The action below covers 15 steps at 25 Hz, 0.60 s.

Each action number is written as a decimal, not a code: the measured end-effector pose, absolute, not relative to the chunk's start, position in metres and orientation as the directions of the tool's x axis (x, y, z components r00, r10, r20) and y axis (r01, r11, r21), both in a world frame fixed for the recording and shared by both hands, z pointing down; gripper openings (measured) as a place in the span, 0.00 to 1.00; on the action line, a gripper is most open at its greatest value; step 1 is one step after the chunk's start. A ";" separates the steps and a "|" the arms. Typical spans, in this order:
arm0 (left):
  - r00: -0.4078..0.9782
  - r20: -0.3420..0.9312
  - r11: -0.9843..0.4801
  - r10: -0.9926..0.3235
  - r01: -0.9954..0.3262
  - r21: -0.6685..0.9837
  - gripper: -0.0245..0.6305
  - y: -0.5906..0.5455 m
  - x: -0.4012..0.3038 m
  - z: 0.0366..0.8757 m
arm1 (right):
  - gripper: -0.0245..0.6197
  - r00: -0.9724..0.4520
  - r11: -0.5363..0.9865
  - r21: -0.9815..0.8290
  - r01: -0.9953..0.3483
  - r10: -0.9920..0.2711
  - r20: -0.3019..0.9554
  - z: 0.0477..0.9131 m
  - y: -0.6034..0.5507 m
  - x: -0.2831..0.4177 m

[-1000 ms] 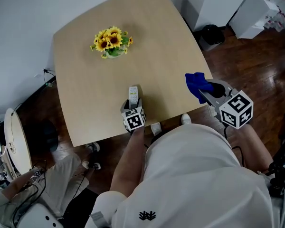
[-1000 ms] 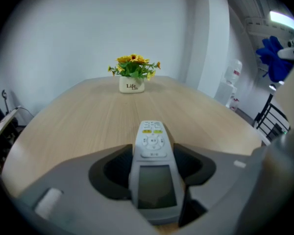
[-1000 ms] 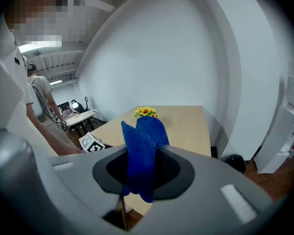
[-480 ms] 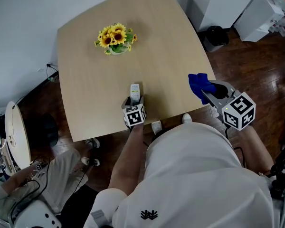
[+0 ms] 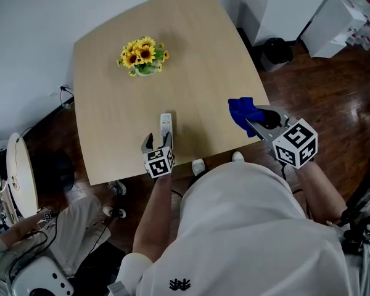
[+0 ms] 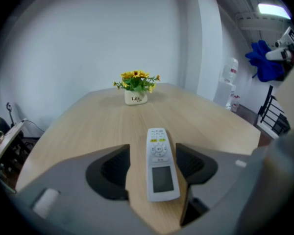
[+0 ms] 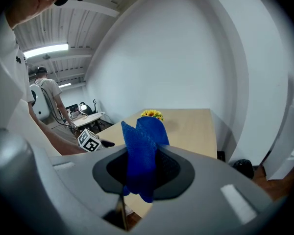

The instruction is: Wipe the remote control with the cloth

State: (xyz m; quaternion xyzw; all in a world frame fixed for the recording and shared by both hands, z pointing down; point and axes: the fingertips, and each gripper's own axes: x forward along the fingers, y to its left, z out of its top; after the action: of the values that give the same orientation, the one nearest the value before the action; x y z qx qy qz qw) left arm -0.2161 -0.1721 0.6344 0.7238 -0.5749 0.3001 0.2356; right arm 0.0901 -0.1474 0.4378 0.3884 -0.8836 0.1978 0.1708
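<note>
Left gripper view checked first: noted left hand-held gripper [image 6: 152, 150] wide open, gripping nothing, jaws straddling the near end of the white remote control [image 6: 161, 180] without visible contact. Found remote lying flat, buttons up, on the bench [image 6: 88, 116] close to its near edge, pointing lengthwise toward a small white pot of sunflowers [image 6: 136, 88] well beyond. Judged as set up to clamp the remote's sides and steady it, leaving the face exposed. Right gripper view: logged right hand-held gripper [image 7: 142, 166] closed on a bunched blue cloth [image 7: 141, 143], a fold standing past the jaws as wiping surface. Head view: placed cloth raised by the bench's right edge, well apart from remote; wiping not yet begun.
</note>
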 end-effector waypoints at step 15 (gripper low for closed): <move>0.225 0.633 -0.304 -0.740 -0.953 -0.016 0.51 -0.066 -0.162 0.537 | 0.17 -0.723 0.689 -0.262 -0.675 -0.548 0.422 0.469 -0.122 0.116</move>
State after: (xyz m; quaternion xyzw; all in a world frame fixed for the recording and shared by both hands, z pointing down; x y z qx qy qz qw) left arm -0.1624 -0.0665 0.5373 0.7588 -0.5578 0.2759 0.1922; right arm 0.1161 -0.1224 0.4693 0.3376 -0.9055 0.2033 0.1571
